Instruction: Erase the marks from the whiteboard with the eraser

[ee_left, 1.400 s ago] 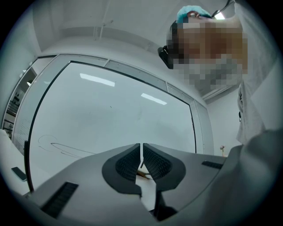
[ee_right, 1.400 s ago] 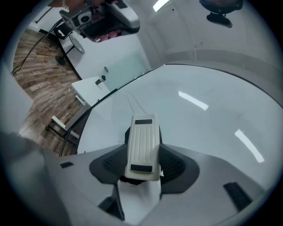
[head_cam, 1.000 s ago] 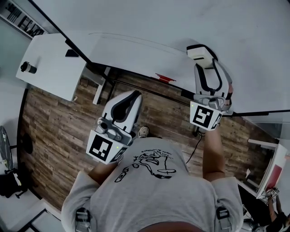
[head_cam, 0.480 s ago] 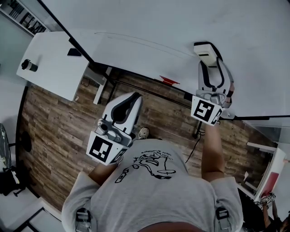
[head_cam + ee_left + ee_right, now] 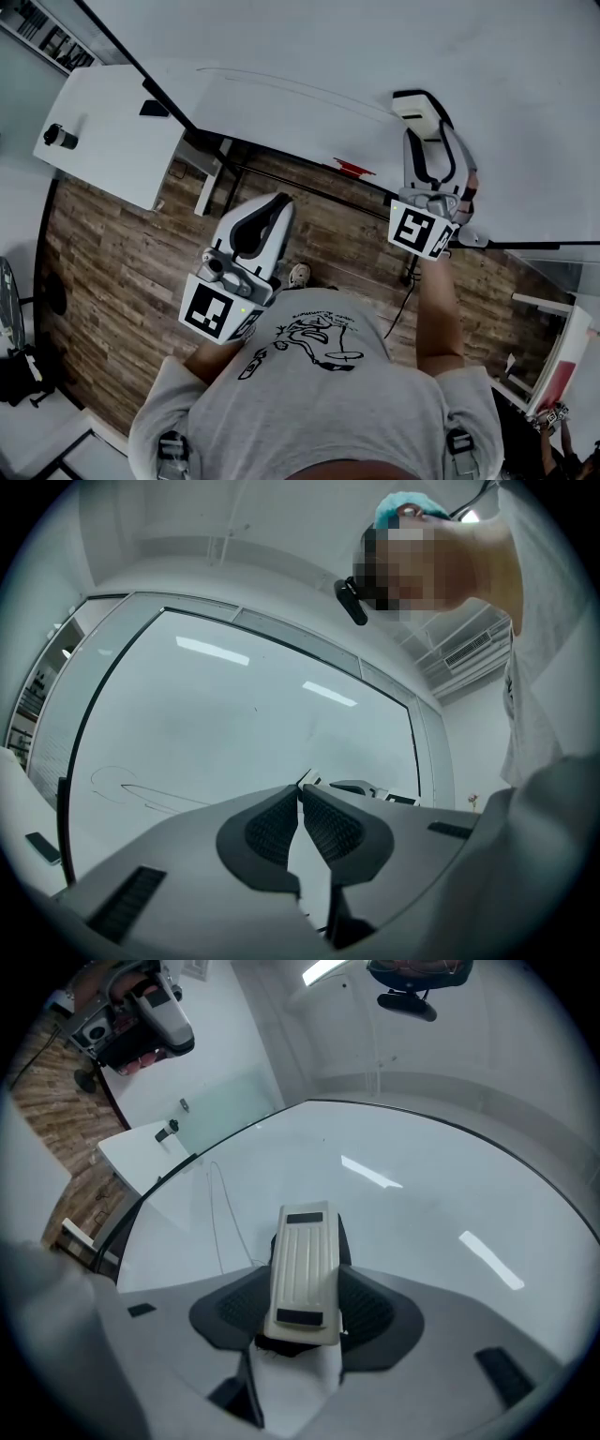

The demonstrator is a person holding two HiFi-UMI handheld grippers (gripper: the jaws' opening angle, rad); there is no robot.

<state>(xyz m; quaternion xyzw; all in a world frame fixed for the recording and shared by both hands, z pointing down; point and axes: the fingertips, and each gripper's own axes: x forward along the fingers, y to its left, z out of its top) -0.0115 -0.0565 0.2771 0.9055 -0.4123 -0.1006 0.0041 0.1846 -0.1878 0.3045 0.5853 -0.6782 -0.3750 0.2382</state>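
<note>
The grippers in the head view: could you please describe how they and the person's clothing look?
Both the left gripper and right gripper have light-grey shells with black inlays, and each carries a white cube printed with black square markers. Their pads are dark and textured. The person wears a grey short-sleeved T-shirt with a black line drawing.

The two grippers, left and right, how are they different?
The right gripper squeezes the eraser between its jaws; the left gripper is shut on nothing. The right gripper reaches up to the whiteboard; the left gripper hangs lower, near the person's shirt, off the board. Both are grey-white, and each carries a black-and-white marker cube.
</note>
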